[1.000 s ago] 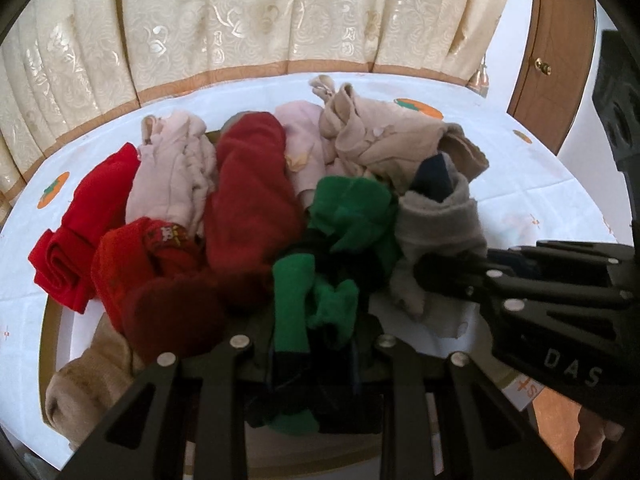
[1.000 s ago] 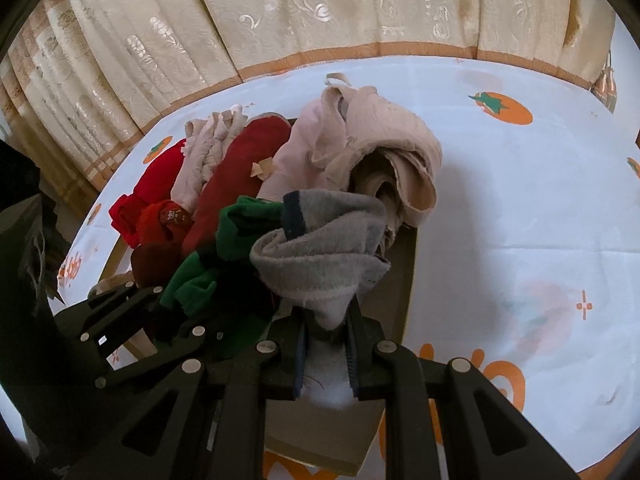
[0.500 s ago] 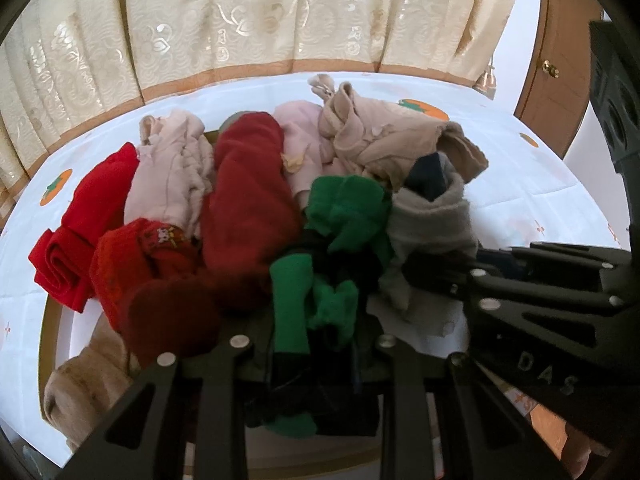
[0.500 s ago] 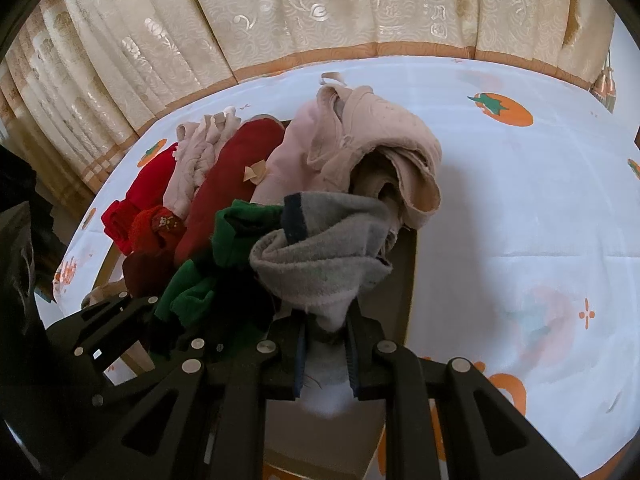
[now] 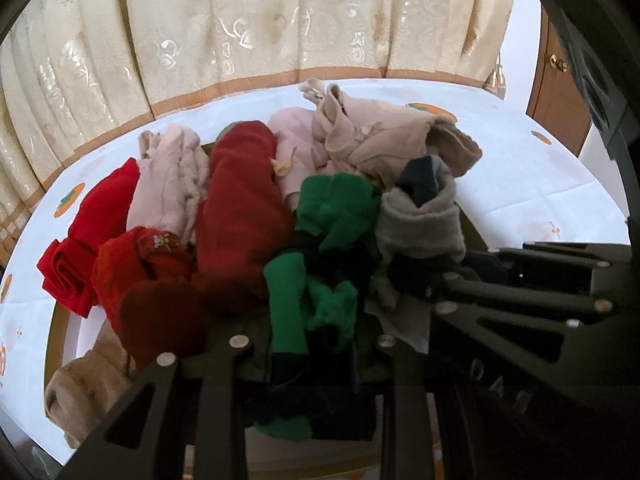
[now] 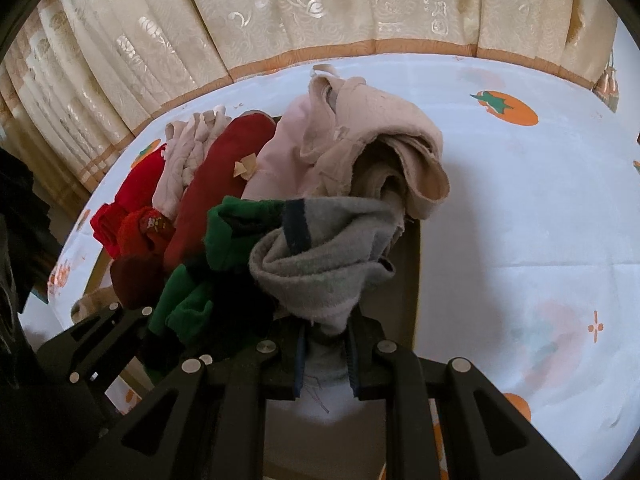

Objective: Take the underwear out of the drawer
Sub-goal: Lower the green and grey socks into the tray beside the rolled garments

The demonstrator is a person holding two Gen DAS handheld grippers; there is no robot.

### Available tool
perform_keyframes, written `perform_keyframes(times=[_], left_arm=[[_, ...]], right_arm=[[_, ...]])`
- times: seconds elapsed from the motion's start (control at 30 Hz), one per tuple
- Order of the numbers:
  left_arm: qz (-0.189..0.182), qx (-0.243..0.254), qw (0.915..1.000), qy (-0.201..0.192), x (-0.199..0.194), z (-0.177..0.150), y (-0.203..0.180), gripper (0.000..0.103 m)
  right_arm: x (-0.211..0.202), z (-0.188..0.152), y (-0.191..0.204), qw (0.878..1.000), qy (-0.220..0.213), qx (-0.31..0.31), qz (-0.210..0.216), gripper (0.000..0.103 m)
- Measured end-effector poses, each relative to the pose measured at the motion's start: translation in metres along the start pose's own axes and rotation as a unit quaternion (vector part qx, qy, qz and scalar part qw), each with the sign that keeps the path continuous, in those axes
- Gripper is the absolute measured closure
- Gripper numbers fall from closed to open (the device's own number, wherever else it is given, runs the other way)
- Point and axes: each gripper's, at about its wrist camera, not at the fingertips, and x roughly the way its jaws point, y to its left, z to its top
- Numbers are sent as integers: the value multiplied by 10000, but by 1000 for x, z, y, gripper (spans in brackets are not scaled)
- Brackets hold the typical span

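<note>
Left wrist view: left claw at bottom centre, pressed onto a green garment and a dark garment bunched between the pads; green cloth hung below the fingers. Right claw entered from the right edge, tips at the grey garment.

Right wrist view: right claw at bottom centre, pinching the lower fold of the grey garment, which carried a navy band at its top. Pads pressed against the cloth on both sides. Left claw at lower left, buried in the green garment.

Underwear pile sat heaped in the middle of both frames, filling and overflowing a shallow brown drawer placed on the worktop. Worktop covered by a white cloth with orange fruit print. Noted in pile, left to right in left wrist view: bright red roll, pale pink piece, dark red piece, light pink piece, beige piece at upper right. Tan piece at lower left, by the drawer edge.

Cream patterned curtain across the top of both frames. Wooden door at upper right of left wrist view.
</note>
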Motion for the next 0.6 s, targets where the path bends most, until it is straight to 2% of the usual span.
perform_keyframes(times=[0.17,0.27,0.33,0.4,0.47,0.5,0.6], left_arm=[[-5,54,10000,-42,0,-1,0,77],[67,187,9997,-105,-2,-4,-3,73],[45,189,9997,-118,-2,-5,-2,66],[-31,115,9999,-22,3,-6,1,42],[46,-43,10000,-47,4,-7,6,32],[36,-117,9999,-54,4,-8,9,29],[6,-143,9999,-8,4,-9,11,28]], right_arm=[[-2,-4,3,10000,-7,-21,-35,84],[-4,-8,3,10000,12,-34,-6,84],[-5,-9,3,10000,28,-53,20,84],[-5,-10,3,10000,36,-87,31,84],[-5,-10,3,9999,28,-90,45,83],[-5,-10,3,10000,18,-82,51,83],[-6,-13,4,9999,-48,-102,46,81]])
